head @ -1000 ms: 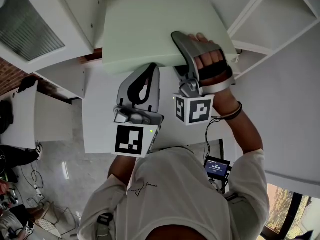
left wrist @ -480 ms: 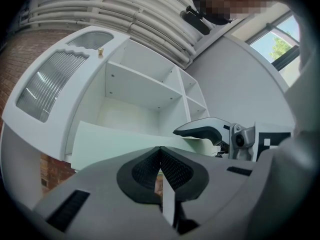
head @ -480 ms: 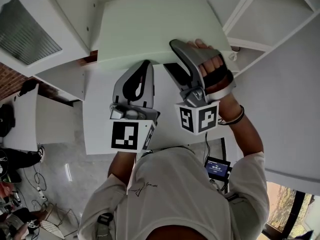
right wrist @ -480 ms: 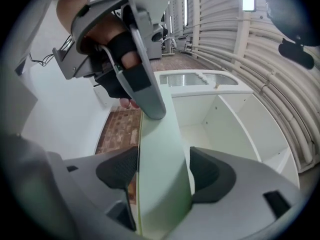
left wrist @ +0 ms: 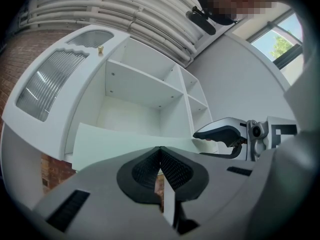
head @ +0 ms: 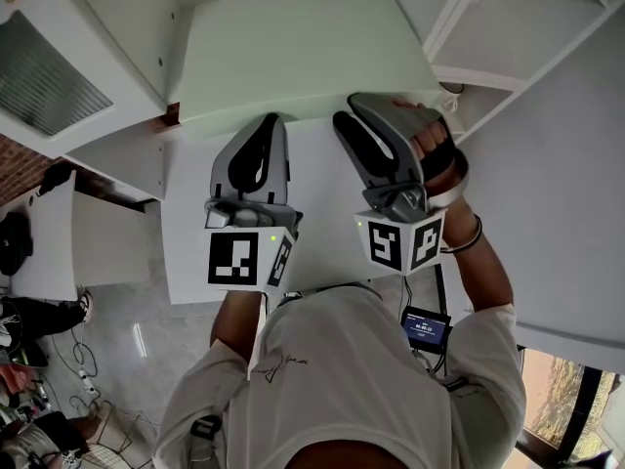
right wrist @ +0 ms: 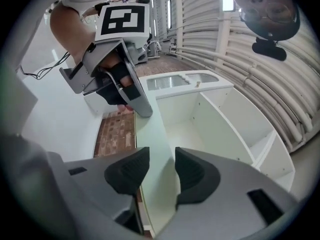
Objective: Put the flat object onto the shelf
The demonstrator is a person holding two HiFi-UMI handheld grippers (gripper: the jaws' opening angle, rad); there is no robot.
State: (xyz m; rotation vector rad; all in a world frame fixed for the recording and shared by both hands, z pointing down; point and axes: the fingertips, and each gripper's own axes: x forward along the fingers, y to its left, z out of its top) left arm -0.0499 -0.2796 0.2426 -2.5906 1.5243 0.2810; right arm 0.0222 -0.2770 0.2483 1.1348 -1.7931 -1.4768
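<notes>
Flat pale green board (head: 293, 57) lies with its far part inside the white shelf (left wrist: 142, 86), and its near edge sticks out. The left tool (left wrist: 160, 151) is clamped on this near edge. The right tool (right wrist: 161, 159) has just been closing its jaws; they stand apart around the same edge and are not pressing it.

Brick wall (head: 18, 156), small lit screen (head: 426, 328)

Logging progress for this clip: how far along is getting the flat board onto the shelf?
Done: pale green board is up at the open bay of the white shelf unit. In hand: left hand-held gripper is clamped on its near edge; right hand-held gripper has jaws, just closing, apart around that edge without pressing. Left: slide it fully in, let go.
</notes>
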